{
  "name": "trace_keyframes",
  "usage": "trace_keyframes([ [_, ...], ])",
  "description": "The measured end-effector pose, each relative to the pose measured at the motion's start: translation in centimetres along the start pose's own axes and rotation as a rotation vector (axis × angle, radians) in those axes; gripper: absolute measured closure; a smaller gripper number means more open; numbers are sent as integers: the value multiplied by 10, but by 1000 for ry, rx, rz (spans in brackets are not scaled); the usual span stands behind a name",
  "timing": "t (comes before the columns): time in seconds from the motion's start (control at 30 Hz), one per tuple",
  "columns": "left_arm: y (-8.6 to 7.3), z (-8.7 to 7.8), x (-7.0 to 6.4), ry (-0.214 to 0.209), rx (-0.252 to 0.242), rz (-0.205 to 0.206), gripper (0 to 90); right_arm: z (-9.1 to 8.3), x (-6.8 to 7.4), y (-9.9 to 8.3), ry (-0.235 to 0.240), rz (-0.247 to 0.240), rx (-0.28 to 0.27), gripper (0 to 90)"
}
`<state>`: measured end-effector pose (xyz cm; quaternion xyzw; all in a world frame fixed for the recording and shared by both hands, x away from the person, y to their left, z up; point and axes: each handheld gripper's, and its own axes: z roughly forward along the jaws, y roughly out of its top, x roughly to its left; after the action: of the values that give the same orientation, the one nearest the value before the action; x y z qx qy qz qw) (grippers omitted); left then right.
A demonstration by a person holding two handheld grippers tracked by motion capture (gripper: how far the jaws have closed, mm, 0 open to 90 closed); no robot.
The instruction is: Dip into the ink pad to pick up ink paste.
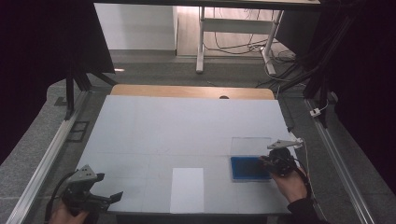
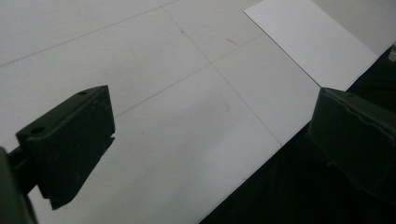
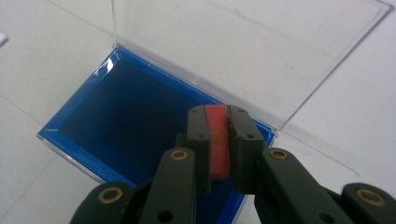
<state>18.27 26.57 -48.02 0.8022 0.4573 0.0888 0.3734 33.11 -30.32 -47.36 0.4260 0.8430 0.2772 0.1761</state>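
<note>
Jaws hide most of red piece [image 3: 218, 144] above blue case [image 3: 126, 116].

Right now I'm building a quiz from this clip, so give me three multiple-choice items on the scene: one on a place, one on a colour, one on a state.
1. Where does the white sheet lie?
A. at the table's near edge, between the two grippers
B. inside the blue box
C. at the far edge

2. What colour is the piece in the right gripper?
A. green
B. red
C. yellow

3. How is the blue box?
A. lid shut
B. upside down
C. clear lid open, swung back

Key: 1 A, the high view shows it near the front edge; 2 B, the right gripper view shows red between the jaws; 3 C, the lid lies open behind the blue inside. The left gripper is open, over the table.
</note>
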Motion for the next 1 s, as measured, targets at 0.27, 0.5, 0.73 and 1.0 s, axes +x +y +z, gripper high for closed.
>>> trace_keyframes([
  [0.27,0,0,0,-1,2,-1,9,1,6,1,-27,-36,5,807],
  [0.5,0,0,1,-2,-5,-5,10,1,-8,-4,40,74,-27,808],
  [0.73,0,0,1,-3,-2,-4,10,0,-6,-4,33,59,-22,806],
  [1.0,0,0,0,-2,-3,-3,10,0,-5,-4,35,45,-28,803],
])
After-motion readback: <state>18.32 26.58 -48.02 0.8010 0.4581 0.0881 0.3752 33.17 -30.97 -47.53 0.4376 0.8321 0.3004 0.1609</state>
